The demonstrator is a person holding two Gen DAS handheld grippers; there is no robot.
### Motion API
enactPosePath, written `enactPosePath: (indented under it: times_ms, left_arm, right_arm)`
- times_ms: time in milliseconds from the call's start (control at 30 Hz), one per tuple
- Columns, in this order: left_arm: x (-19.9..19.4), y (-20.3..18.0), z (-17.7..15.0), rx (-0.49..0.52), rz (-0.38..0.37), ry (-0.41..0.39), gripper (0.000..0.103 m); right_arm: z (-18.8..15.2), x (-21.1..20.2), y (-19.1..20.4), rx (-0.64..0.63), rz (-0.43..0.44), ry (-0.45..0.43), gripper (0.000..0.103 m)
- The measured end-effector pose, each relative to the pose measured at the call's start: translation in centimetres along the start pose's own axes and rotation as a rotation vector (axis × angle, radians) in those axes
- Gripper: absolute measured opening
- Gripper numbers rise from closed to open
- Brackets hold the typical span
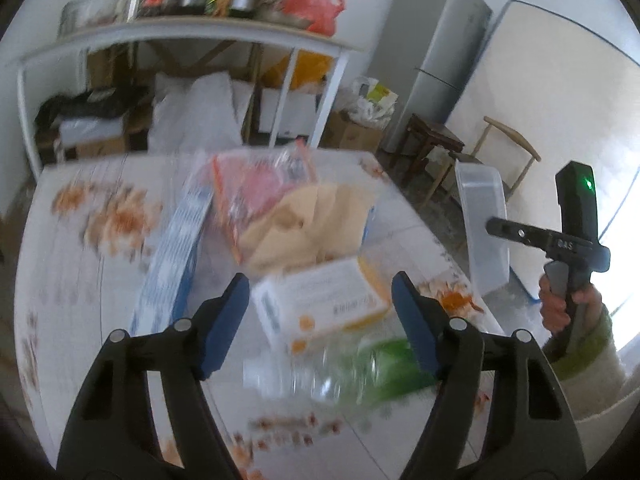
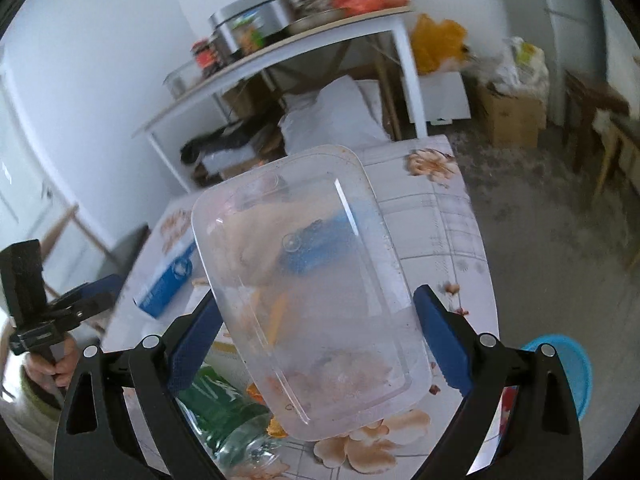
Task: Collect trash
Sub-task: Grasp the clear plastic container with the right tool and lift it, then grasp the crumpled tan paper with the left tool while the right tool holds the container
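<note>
Gripping a clear plastic container (image 2: 312, 288) between its blue pads, the right gripper (image 2: 316, 336) holds it tilted in the air above the counter (image 2: 452, 216), with the container's long sides pressed against both fingers; the same container (image 1: 482, 232) shows in the left wrist view standing on edge off the counter's right side, next to the right gripper's dark body (image 1: 576, 224) and the hand (image 1: 560, 304) squeezing its handle. The left gripper (image 1: 320, 308) hangs released over the counter (image 1: 80, 264), its jaws spread wide and touching nothing. Directly ahead between its fingers lies a white and yellow carton (image 1: 320, 300), and just nearer the camera a crushed clear bottle with a green label (image 1: 352, 368) lies on its side. Behind the carton sits a crumpled tan paper bag (image 1: 312, 220), resting against a clear bag with pink and orange contents (image 1: 256, 184), while a long blue and white box (image 1: 176, 256) lies to their left. The left view is blurred, so print on the packages cannot be read. Through the container's wall in the right wrist view the tan bag and something blue show dimly. A blue basin (image 2: 568, 372) sits on the floor beside the counter's near right corner.
</note>
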State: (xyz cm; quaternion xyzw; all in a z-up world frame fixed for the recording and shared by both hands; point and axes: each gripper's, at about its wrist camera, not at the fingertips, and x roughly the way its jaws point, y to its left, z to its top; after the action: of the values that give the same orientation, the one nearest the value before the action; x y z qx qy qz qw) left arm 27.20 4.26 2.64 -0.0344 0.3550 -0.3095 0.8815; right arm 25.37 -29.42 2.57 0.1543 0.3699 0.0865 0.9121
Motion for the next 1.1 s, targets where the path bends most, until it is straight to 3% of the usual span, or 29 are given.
enactPosePath:
  times_ms: [267,433,567,700,800,900,1100]
  left_arm:
    - [7.8,-2.4,5.3,0.196,0.003,0.114,0.067]
    - [14.3,-2.6,6.8,0.253,0.116,0.222,0.064]
    - [18.1,-1.7,6.9,0.26,0.225,0.305,0.054]
    - [19.5,-1.2,6.5,0.265,0.279,0.344,0.035]
    - [19.6,-1.1,6.2,0.256,0.284,0.359,0.015]
    - [19.1,-1.0,5.9,0.238,0.279,0.357,0.003]
    - [16.3,-1.5,5.9,0.239,0.252,0.289,0.0]
  right_arm:
    - [-0.5,0.1,-2.3,0.109,0.015,-0.023,0.092]
    - [-0.8,0.5,-3.2,0.15,0.041,-0.027,0.092]
    - [-0.8,0.9,-3.4,0.154,0.049,-0.024,0.092]
    - [-1.0,0.9,-3.7,0.161,0.057,-0.027,0.092]
    - [-1.0,0.9,-3.7,0.158,0.053,-0.027,0.092]
    - [-1.0,0.9,-3.8,0.157,0.048,-0.03,0.092]
    - [-1.4,0.4,-4.2,0.171,0.049,-0.045,0.091]
